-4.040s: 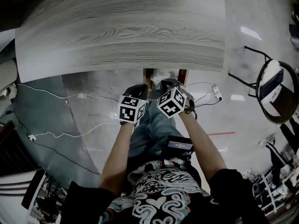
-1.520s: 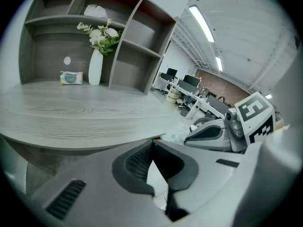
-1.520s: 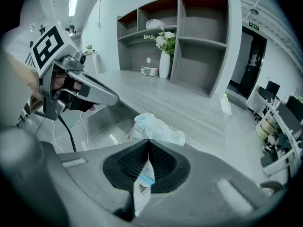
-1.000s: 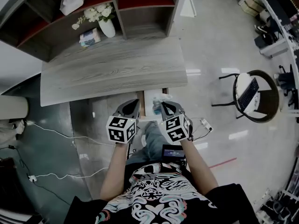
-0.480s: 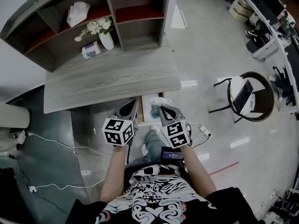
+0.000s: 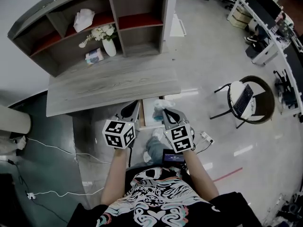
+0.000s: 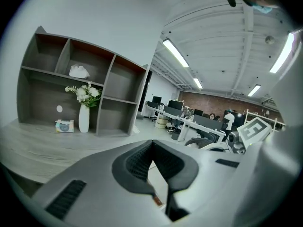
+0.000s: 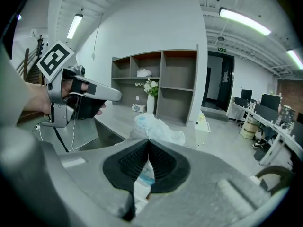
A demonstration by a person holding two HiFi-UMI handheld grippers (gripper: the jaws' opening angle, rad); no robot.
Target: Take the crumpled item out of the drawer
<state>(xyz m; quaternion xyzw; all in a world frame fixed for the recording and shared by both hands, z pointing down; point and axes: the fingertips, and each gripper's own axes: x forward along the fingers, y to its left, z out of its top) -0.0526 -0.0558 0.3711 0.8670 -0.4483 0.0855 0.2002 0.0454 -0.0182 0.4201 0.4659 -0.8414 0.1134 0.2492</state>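
Observation:
The crumpled item (image 6: 163,103), a white wrapper with blue print, is pinched in my right gripper (image 6: 164,109) just above the open drawer (image 6: 147,118) under the grey desk (image 6: 109,84). In the right gripper view the jaws (image 8: 148,145) are shut on the crumpled item (image 8: 154,126), which bulges out past the tips. My left gripper (image 6: 133,105) hovers beside the drawer's left edge, jaws shut with nothing in them. The left gripper view shows its own tips (image 7: 152,148) closed together and empty.
A shelf unit (image 6: 109,13) at the desk's back holds a flower vase (image 6: 109,45), a tissue box (image 6: 94,56) and a white bundle (image 6: 82,18). A chair with a laptop (image 6: 246,100) stands to the right. Cables (image 6: 57,150) and a power strip (image 6: 206,138) lie on the floor.
Four seconds ago both grippers were low at the drawer. Now the right one holds the crumpled item clear above it, and the head view has pulled back to show the shelves.

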